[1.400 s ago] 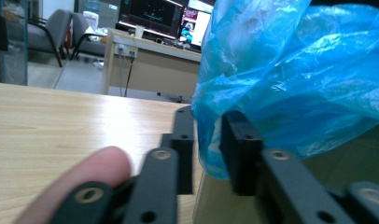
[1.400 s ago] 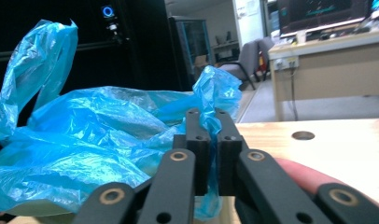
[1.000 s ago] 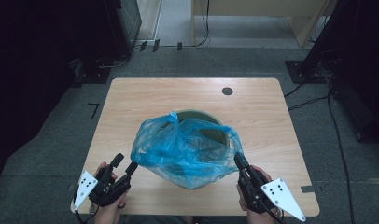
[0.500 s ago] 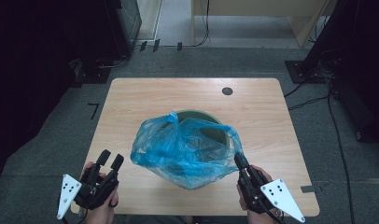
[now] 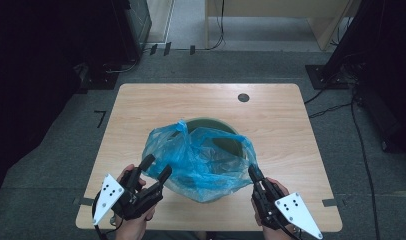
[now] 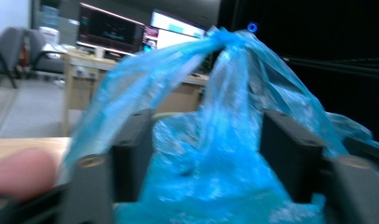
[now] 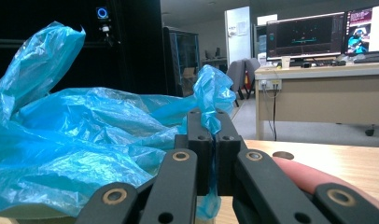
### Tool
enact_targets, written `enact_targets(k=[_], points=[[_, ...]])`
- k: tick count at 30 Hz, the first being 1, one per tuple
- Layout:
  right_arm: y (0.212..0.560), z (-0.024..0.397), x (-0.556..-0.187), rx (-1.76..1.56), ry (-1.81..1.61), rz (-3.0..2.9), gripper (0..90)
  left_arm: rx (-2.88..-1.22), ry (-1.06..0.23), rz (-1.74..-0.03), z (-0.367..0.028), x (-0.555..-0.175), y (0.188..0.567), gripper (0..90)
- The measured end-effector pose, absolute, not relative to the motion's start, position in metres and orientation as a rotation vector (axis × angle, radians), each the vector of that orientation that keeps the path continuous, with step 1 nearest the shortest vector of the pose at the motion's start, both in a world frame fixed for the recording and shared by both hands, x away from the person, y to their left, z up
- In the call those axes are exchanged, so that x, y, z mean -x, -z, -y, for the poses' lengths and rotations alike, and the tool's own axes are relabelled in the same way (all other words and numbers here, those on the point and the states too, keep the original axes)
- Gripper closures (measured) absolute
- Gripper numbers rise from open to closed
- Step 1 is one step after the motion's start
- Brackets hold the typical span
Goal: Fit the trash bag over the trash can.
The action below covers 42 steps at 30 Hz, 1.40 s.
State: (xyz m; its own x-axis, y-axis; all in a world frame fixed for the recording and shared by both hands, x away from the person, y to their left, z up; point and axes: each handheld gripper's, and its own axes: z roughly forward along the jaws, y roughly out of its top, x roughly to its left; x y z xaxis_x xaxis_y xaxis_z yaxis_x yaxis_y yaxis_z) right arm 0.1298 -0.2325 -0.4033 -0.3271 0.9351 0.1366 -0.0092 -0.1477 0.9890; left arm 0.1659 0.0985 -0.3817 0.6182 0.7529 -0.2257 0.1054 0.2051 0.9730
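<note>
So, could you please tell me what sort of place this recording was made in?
Most likely an office or computer lab: lit monitors on a wooden desk, an office chair beside it, and cables across grey carpet.

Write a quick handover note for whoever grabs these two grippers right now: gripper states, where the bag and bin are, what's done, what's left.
Right gripper: shut on the blue bag's right edge, holding it.
Left gripper: jaws have just been closing, bag film between them at the left edge, pads not yet pressing.
Green bin: mid-table, bag bunched over its top.
Done: right side gripped.
Left: probably pinch the left edge, then spread the bag over the rim.
</note>
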Motion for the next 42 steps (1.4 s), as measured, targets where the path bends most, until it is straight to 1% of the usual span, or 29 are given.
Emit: enact_targets(k=[1, 2, 5, 6, 8, 9, 11, 14, 15, 16, 17, 18, 19, 20, 21, 22, 23, 24, 25, 26, 27, 29, 31, 32, 34, 35, 39, 42], points=[[0.403, 0.233, -0.130, -1.115, -1.577, -1.352, 89.8, -1.316, -0.516, -0.820, -0.100, -0.166, 0.383, 57.6], [0.404, 0.233, -0.130, -1.113, -1.573, -1.354, 89.8, -1.316, -0.516, -0.830, -0.101, -0.165, 0.383, 69.8], [0.405, 0.233, -0.131, -1.116, -1.570, -1.353, 89.8, -1.325, -0.518, -0.852, -0.106, -0.164, 0.387, 82.5], [0.405, 0.233, -0.131, -1.119, -1.567, -1.352, 89.8, -1.320, -0.516, -0.854, -0.107, -0.164, 0.388, 82.5], [0.407, 0.234, -0.132, -1.124, -1.558, -1.353, 89.8, -1.313, -0.509, -0.854, -0.112, -0.162, 0.391, 88.9], [0.407, 0.234, -0.133, -1.127, -1.557, -1.352, 89.8, -1.311, -0.506, -0.849, -0.114, -0.160, 0.393, 90.0], [0.409, 0.233, -0.133, -1.128, -1.549, -1.353, 89.8, -1.305, -0.509, -0.826, -0.117, -0.156, 0.396, 90.0], [0.410, 0.233, -0.134, -1.127, -1.548, -1.355, 89.8, -1.285, -0.559, -0.826, -0.120, -0.152, 0.398, 89.6], [0.410, 0.232, -0.133, -1.126, -1.548, -1.356, 89.8, -1.275, -0.564, -0.821, -0.121, -0.152, 0.398, 79.1], [0.410, 0.232, -0.133, -1.124, -1.548, -1.357, 89.8, -1.259, -0.568, -0.812, -0.121, -0.152, 0.397, 71.1], [0.410, 0.232, -0.133, -1.124, -1.548, -1.357, 89.8, -1.266, -0.577, -0.806, -0.120, -0.154, 0.395, 71.1], [0.410, 0.232, -0.133, -1.120, -1.547, -1.359, 89.8, -1.272, -0.579, -0.802, -0.119, -0.156, 0.394, 61.4], [0.410, 0.231, -0.133, -1.112, -1.547, -1.363, 89.8, -1.282, -0.556, -0.800, -0.117, -0.160, 0.390, 41.1], [0.410, 0.231, -0.133, -1.112, -1.547, -1.363, 89.8, -1.295, -0.546, -0.818, -0.115, -0.164, 0.387, 41.1], [0.410, 0.231, -0.133, -1.113, -1.550, -1.364, 89.8, -1.307, -0.545, -0.832, -0.113, -0.168, 0.384, 29.6], [0.410, 0.230, -0.133, -1.111, -1.551, -1.364, 89.8, -1.321, -0.514, -0.834, -0.110, -0.173, 0.380, 21.8], [0.410, 0.230, -0.133, -1.109, -1.551, -1.366, 89.8, -1.331, -0.491, -0.823, -0.108, -0.175, 0.378, 19.9], [0.410, 0.229, -0.133, -1.109, -1.551, -1.367, 89.8, -1.351, -0.482, -0.809, -0.104, -0.177, 0.376, 20.2], [0.410, 0.229, -0.133, -1.108, -1.553, -1.369, 89.8, -1.403, -0.505, -0.800, -0.095, -0.177, 0.376, 29.3], [0.410, 0.229, -0.133, -1.108, -1.553, -1.369, 89.8, -1.403, -0.505, -0.800, -0.095, -0.177, 0.376, 37.2], [0.410, 0.229, -0.133, -1.106, -1.552, -1.369, 89.8, -1.409, -0.513, -0.797, -0.092, -0.175, 0.377, 37.2], [0.410, 0.229, -0.133, -1.104, -1.548, -1.369, 89.8, -1.383, -0.536, -0.780, -0.091, -0.170, 0.382, 62.6], [0.410, 0.231, -0.133, -1.109, -1.547, -1.363, 89.8, -1.349, -0.536, -0.761, -0.095, -0.165, 0.384, 77.3], [0.411, 0.231, -0.133, -1.113, -1.544, -1.363, 89.8, -1.336, -0.535, -0.748, -0.099, -0.162, 0.385, 81.8], [0.413, 0.232, -0.133, -1.118, -1.539, -1.366, 89.8, -1.317, -0.551, -0.723, -0.103, -0.156, 0.387, 88.5], [0.414, 0.232, -0.133, -1.120, -1.535, -1.369, 89.8, -1.317, -0.547, -0.708, -0.107, -0.153, 0.389, 90.0], [0.420, 0.231, -0.133, -1.127, -1.512, -1.387, 89.8, -1.325, -0.462, -0.653, -0.120, -0.140, 0.405, 90.0], [0.424, 0.232, -0.133, -1.133, -1.486, -1.393, 89.9, -1.331, -0.429, -0.640, -0.128, -0.133, 0.421, 90.0]])
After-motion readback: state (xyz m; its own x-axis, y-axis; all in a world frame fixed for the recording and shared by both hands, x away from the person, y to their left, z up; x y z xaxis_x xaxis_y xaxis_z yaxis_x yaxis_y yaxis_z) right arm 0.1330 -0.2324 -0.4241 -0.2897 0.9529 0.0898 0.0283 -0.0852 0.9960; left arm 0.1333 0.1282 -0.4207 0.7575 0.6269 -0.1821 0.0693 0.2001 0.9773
